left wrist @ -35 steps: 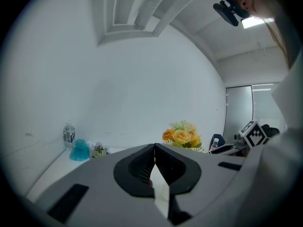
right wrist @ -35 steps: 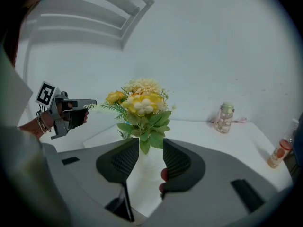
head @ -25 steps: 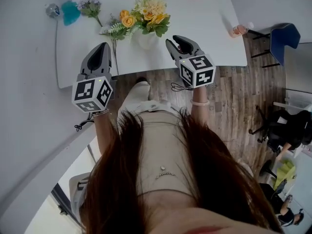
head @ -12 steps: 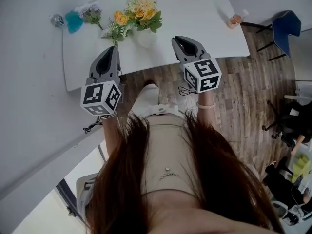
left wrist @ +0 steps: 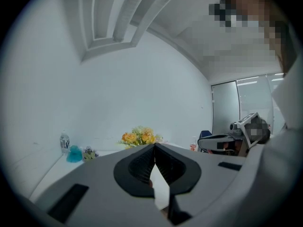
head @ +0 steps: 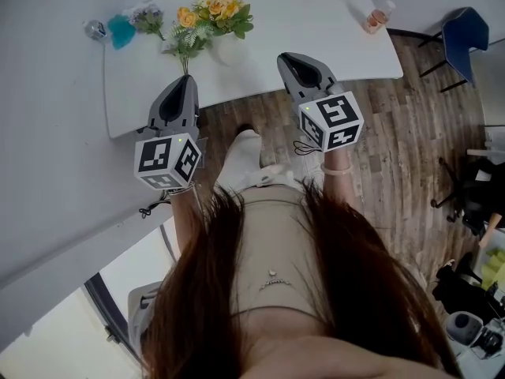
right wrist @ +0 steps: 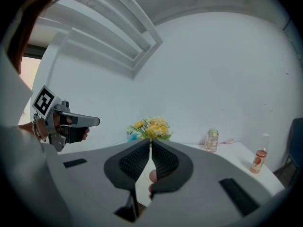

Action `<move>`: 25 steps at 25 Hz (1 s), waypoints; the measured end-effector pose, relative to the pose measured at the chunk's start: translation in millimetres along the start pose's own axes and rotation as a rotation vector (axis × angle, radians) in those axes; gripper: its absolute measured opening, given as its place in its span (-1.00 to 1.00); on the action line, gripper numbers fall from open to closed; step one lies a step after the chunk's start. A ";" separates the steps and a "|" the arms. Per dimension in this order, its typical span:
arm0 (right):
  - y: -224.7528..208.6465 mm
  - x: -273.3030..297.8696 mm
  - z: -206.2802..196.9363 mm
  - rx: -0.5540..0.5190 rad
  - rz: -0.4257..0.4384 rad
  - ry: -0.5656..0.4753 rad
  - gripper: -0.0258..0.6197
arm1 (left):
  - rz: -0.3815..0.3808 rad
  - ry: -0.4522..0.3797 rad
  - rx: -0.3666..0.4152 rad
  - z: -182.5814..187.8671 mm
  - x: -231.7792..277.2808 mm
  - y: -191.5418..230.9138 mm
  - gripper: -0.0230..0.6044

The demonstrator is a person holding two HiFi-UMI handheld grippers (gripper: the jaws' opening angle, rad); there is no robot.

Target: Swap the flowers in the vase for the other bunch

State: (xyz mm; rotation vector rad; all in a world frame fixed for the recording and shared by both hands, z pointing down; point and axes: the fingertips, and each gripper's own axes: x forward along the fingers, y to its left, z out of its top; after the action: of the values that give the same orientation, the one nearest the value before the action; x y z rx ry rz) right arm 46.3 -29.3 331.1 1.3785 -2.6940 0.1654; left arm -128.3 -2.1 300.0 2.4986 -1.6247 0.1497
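Approach step, by the look: left tongs (head: 186, 80) pressed shut & empty, right tongs (head: 286, 58) just closed on nothing, both short of table's (head: 316, 30) near edge; yellow flowers (head: 223, 5) sit in vase (head: 229, 52) left of centre, spare bunch (head: 186, 38) just beside; next needs tongs spread, stems pinched, lifted out.

**Left gripper** (left wrist: 155, 148), foreground: grey jaws pressed together at the tips, nothing between them. Beyond the tips stand yellow-orange flowers (left wrist: 141, 136) on a white table (left wrist: 54, 169). At the table's far left are a bottle (left wrist: 64, 140), a teal object (left wrist: 74, 154) just beside it, then a small bunch (left wrist: 89, 154). A white wall lies behind.
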 end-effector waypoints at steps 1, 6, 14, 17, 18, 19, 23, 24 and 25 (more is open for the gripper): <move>2.0 -3.2 -0.4 -0.002 0.003 0.000 -0.81 | 0.002 0.001 -0.001 -1.2 -3.6 -2.4 -0.91; 10.6 -16.2 -3.2 -0.014 0.022 0.001 -0.81 | 0.019 0.004 -0.003 -5.9 -20.1 -12.2 -0.91; 25.5 -30.1 -10.7 -0.040 0.041 0.008 -0.81 | 0.044 0.009 -0.010 -15.2 -42.4 -21.3 -0.91; 29.7 -36.2 -14.7 -0.043 0.045 0.013 -0.81 | 0.048 0.011 -0.014 -17.0 -47.0 -23.9 -0.91; 30.1 -38.4 -15.4 -0.043 0.043 0.014 -0.81 | 0.047 0.011 -0.013 -17.2 -48.3 -25.0 -0.91; 29.9 -40.5 -15.4 -0.043 0.041 0.012 -0.81 | 0.046 0.009 -0.011 -17.1 -49.4 -26.4 -0.91; 29.0 -46.1 -13.2 -0.045 0.031 0.001 -0.81 | 0.038 0.008 -0.003 -16.9 -53.9 -32.6 -0.91; 29.6 -46.8 -13.2 -0.044 0.030 -0.001 -0.81 | 0.036 0.009 -0.002 -17.5 -55.1 -33.5 -0.91; 30.4 -47.3 -13.3 -0.042 0.030 -0.002 -0.81 | 0.034 0.010 -0.002 -18.3 -56.2 -34.2 -0.91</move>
State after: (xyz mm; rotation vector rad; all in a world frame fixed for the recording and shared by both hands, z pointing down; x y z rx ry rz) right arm 49.8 28.2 335.9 1.3286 -2.7044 0.1086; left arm -119.7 65.4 305.9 2.4656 -1.6639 0.1638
